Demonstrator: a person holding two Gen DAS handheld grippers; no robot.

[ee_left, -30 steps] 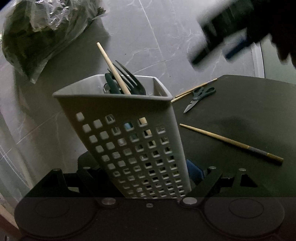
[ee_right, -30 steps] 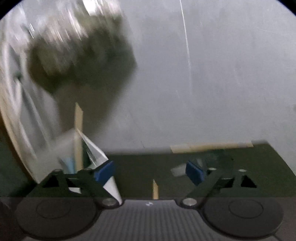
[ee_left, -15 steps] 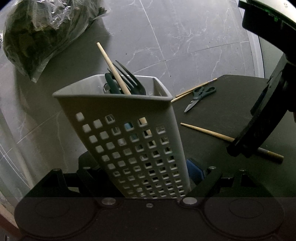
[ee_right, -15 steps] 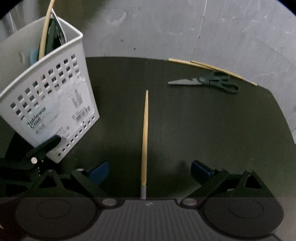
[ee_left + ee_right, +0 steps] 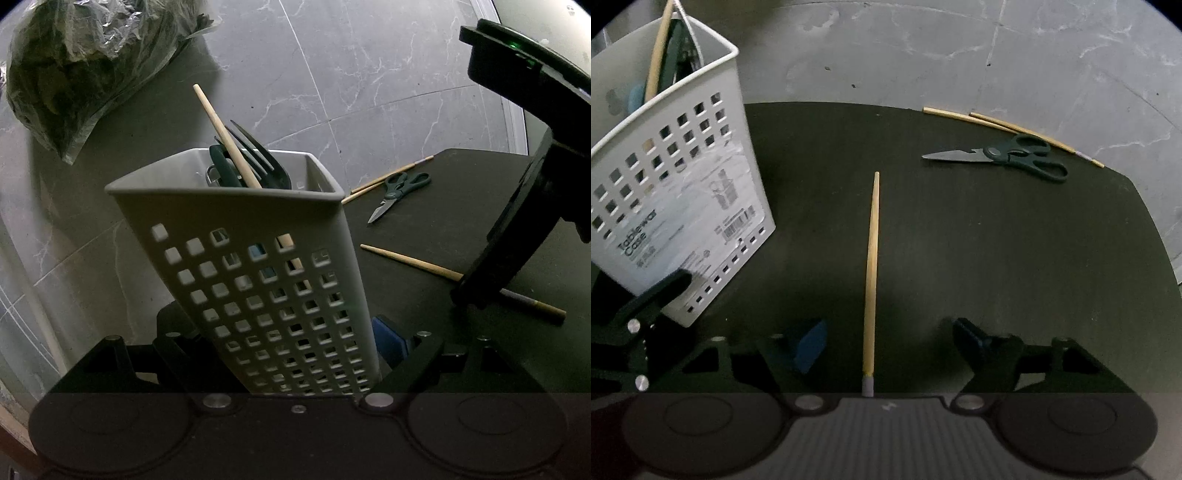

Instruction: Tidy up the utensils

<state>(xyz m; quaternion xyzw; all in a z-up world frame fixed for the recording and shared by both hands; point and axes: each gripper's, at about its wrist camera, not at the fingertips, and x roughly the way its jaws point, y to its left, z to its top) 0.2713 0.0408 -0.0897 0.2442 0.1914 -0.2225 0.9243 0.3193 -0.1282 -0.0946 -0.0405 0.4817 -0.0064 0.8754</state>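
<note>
My left gripper [image 5: 291, 343] is shut on the white perforated utensil case [image 5: 258, 266] and holds it tilted; the case also shows in the right wrist view [image 5: 676, 177]. Inside it stand a wooden chopstick [image 5: 225, 136], a dark green fork [image 5: 258, 155] and other dark utensils. My right gripper [image 5: 890, 343] is open and low over the dark table, its fingers either side of a loose chopstick [image 5: 871, 266] lying on the table. Green-handled scissors [image 5: 1004, 157] and two more chopsticks [image 5: 1008, 127] lie at the table's far edge.
The dark round table [image 5: 997, 240] ends just beyond the scissors, with grey marble floor [image 5: 332, 74] below. A crumpled plastic bag with dark contents [image 5: 81, 66] lies on the floor at far left.
My right gripper swung down from above to the table and now straddles the loose chopstick, a little lower than half a second ago. The left gripper and the case have not moved.
</note>
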